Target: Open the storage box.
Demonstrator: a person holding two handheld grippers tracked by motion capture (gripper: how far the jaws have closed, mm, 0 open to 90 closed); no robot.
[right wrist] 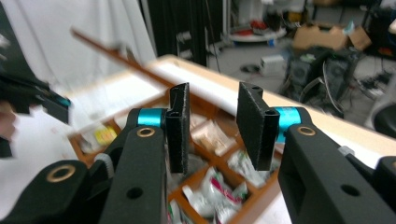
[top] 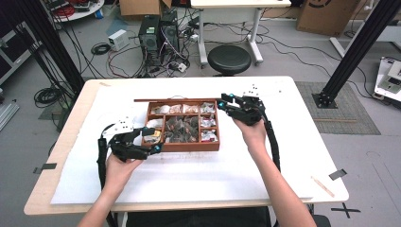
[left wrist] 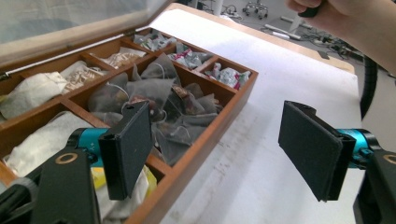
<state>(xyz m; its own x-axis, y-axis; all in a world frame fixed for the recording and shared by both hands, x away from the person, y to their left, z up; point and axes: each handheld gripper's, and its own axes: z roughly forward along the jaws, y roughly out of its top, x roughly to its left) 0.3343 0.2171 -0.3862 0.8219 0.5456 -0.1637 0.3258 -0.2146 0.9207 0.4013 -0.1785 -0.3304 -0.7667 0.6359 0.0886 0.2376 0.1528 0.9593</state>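
— Although wrappers can be seen in the wooden box [top: 183,146], can any writing on them be read?

— None can be made out; the print is too small and blurred.

— How are the tongs held?

— The left tongs [left wrist: 219,154] are held wide apart and empty, low over the box's near corner. The right tongs [right wrist: 212,128] are narrowed with nothing gripped, tilted down above the far right compartments. The box is set mid-counter [top: 293,156], lid raised.
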